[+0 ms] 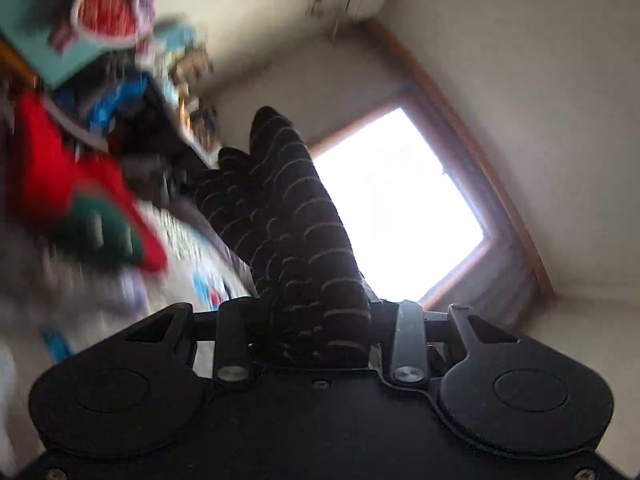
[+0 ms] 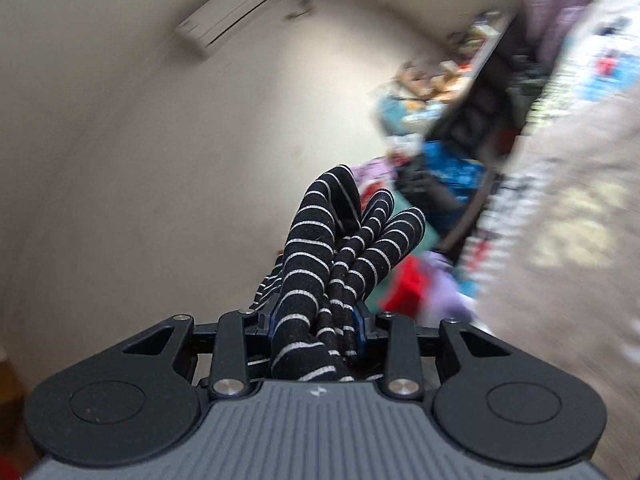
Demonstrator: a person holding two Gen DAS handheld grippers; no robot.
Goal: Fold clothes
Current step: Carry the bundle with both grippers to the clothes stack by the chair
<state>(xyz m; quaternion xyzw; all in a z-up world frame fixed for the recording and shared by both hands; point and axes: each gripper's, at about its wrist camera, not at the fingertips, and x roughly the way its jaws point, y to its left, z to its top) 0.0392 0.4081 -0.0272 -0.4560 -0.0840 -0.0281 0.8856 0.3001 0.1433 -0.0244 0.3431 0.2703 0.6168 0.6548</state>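
Observation:
A black garment with thin white stripes is bunched between the fingers of my left gripper and sticks up in front of the lens. My right gripper is shut on another bunched part of the same striped garment, whose folds stand up past the fingers. Both grippers are tilted upward, toward wall and ceiling. The fingertips of both are hidden by the cloth.
A bright window with a wooden frame and a wall air conditioner show. A pile of red, blue and purple clothes lies on a patterned bedspread. A cluttered shelf stands behind. Both views are blurred.

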